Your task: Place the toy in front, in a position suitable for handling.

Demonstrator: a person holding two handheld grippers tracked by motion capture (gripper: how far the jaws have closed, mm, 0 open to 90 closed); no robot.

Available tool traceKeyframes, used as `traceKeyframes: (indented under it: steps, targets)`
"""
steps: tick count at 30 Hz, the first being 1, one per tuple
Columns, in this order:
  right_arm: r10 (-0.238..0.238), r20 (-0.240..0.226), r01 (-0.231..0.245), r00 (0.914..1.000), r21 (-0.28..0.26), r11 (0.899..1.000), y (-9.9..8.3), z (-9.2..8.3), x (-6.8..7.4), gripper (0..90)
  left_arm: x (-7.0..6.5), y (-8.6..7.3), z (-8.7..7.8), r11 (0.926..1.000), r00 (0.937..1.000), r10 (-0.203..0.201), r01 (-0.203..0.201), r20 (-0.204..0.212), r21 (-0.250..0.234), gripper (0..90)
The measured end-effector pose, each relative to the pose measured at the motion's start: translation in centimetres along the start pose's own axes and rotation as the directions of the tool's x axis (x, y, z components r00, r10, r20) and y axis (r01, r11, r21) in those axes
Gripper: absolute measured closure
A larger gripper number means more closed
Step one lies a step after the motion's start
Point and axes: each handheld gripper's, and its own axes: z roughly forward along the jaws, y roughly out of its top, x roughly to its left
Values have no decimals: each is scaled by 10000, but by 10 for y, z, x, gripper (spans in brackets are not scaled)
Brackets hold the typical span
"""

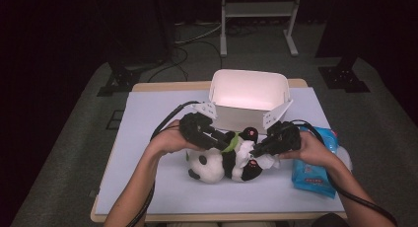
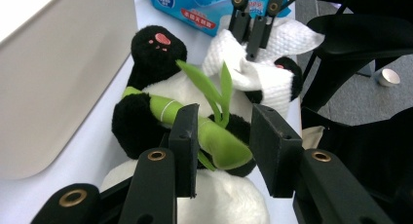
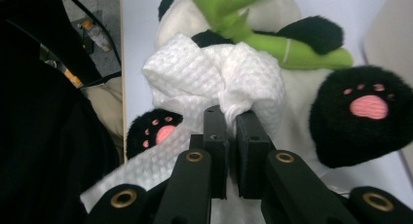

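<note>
Toy panda [image 1: 219, 163] lies near the worktop's front edge. Right gripper [image 3: 233, 118] is clenched on a white wipe [image 3: 214, 78] pressed to its belly. Left gripper [image 2: 221, 136] stands released around the green bamboo [image 2: 214, 136]. Risk: unheld, the panda may slide under wiping pressure, or the wipe may snag the bamboo leaves.

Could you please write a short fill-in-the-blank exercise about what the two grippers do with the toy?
1. The right gripper is shut on a white ____.
2. The plush panda hugs a green ____ stalk.
3. The left gripper has its jaws around the stalk, and they stand ____.
4. Behind the panda stands a white ____.

Missing words: wipe; bamboo; open; bin
</note>
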Motion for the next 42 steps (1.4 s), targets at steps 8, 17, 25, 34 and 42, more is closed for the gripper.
traceKeyframes:
  steps: [8, 17, 25, 34, 42]
  targets:
    - [206, 334, -200, 9992, -174, 9996, -4, -13, -5, 843, 0, -14, -14, 9993, 9989, -311, 303, -348, -230, 559]
    - [784, 1134, -744, 9905, -390, 9965, -16, -46, -12, 841, 0, -33, -27, 9970, 9951, -617, 580, -770, -504, 461]
    - [1507, 2072, -1395, 9666, -678, 9879, -33, -83, -19, 841, -2, -48, -41, 9951, 9901, -872, 813, -1100, -570, 391]
    - [2414, 2761, -2273, 9303, -825, 9703, -63, -114, -31, 840, 0, -57, -44, 9925, 9854, -1132, 1060, -1274, -614, 371]
    - [3136, 3109, -3047, 8972, -780, 9492, -93, -126, -40, 837, 1, -65, -47, 9901, 9812, -1305, 1215, -1423, -706, 353]
